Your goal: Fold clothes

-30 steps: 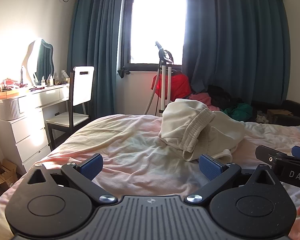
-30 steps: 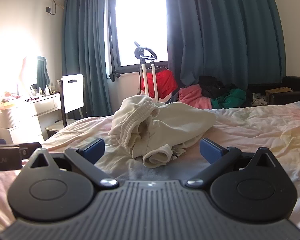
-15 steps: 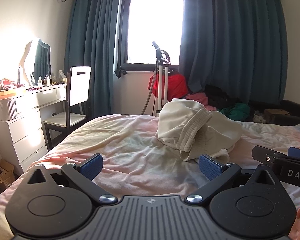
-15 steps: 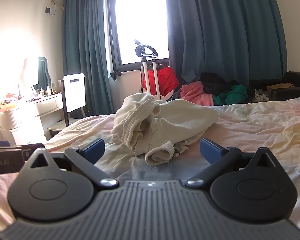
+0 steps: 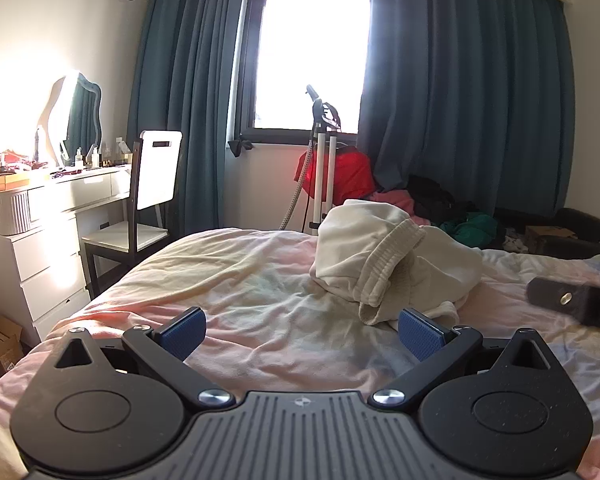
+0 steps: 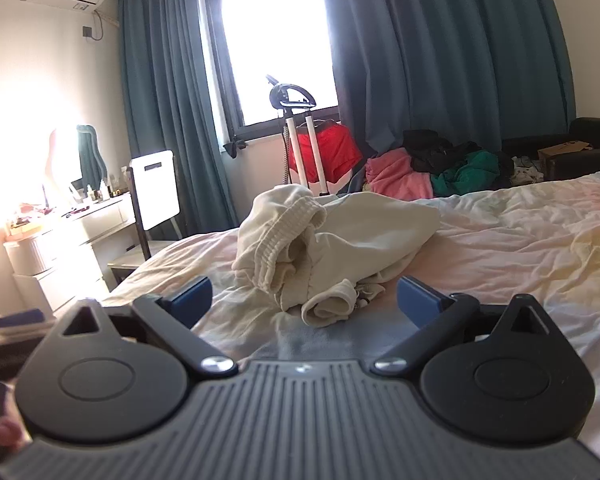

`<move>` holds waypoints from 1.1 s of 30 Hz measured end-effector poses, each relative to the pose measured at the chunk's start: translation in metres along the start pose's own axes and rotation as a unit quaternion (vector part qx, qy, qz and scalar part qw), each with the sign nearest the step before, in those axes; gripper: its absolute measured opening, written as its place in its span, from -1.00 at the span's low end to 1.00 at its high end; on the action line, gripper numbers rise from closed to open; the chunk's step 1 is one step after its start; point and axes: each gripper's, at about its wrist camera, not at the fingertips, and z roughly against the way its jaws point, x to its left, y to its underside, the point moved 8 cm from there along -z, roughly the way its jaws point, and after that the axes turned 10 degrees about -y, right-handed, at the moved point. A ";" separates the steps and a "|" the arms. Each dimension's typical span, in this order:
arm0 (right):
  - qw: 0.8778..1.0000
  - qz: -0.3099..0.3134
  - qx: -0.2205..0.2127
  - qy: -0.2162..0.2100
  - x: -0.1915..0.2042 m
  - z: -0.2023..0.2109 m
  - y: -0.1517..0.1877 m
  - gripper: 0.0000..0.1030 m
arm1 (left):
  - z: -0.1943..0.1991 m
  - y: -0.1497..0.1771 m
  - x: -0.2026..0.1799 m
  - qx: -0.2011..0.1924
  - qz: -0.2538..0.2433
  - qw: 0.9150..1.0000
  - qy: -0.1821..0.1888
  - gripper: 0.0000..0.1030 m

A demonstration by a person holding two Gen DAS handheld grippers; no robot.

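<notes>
A: What fills most of the view past the jaws?

B: The bed [image 5: 236, 280], its rumpled pale pink and yellow sheet running out ahead of both pairs of jaws. Beyond it stand the dark teal curtains [image 5: 460, 100] and a bright window [image 5: 312, 48].

A: And the clothes?

B: A cream garment [image 6: 332, 240] lies crumpled in a heap on the bed, ribbed waistband turned up. It sits straight ahead of the right gripper [image 6: 304, 300], with one rolled cuff nearest, just beyond the gap between the jaws. From the left gripper [image 5: 300, 332] the heap [image 5: 388, 264] is ahead and off to the right, past the right-hand pad.

A: Are the jaws on it?

B: No. The left jaws stand wide with only sheet between them. The right jaws are wide too, though they have just been closing a little; nothing is between the pads, and the garment lies untouched.

A: Anything smaller?

B: A white chair [image 5: 148, 200] off to the left of the jaws, and a pile of pink, green and black clothes [image 6: 440, 168] beyond the bed.
</notes>
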 end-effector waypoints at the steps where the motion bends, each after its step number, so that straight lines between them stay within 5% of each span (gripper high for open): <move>1: 1.000 0.001 0.003 0.002 0.000 0.004 -0.004 0.63 | -0.004 0.002 0.000 0.002 0.000 1.000 0.000 0.99; 2: 1.000 0.000 0.007 0.007 -0.002 0.008 -0.008 0.30 | -0.009 0.005 -0.002 0.006 -0.004 1.000 0.002 0.99; 5: 1.000 -0.020 0.001 0.008 -0.010 0.019 -0.014 0.08 | -0.033 0.010 -0.016 0.019 -0.028 0.999 0.002 0.99; 14: 0.999 -0.017 -0.021 0.044 -0.036 0.011 -0.007 0.07 | -0.134 0.006 -0.090 0.023 -0.098 0.995 -0.008 0.95; 19: 0.997 0.030 -0.030 0.069 -0.045 -0.008 -0.004 0.07 | -0.198 0.003 -0.122 0.028 -0.102 0.994 -0.029 0.82; 23: 0.998 0.011 -0.017 0.059 -0.055 -0.022 0.003 0.07 | -0.231 0.001 -0.137 0.023 -0.088 0.995 -0.030 0.67; 27: 0.998 -0.009 -0.009 0.054 -0.066 -0.035 0.013 0.08 | -0.253 -0.007 -0.137 0.014 -0.054 0.997 -0.050 0.35; 30: 0.998 -0.019 0.005 0.057 -0.074 -0.047 0.022 0.08 | -0.250 -0.024 -0.119 -0.001 -0.001 0.998 -0.066 -0.21; 31: 0.998 -0.024 0.009 0.058 -0.076 -0.050 0.024 0.08 | -0.247 -0.031 -0.112 -0.009 0.014 0.998 -0.069 -0.63; 33: 0.998 -0.032 0.012 0.057 -0.077 -0.053 0.026 0.08 | -0.240 -0.049 -0.097 -0.020 0.035 0.997 -0.071 -0.73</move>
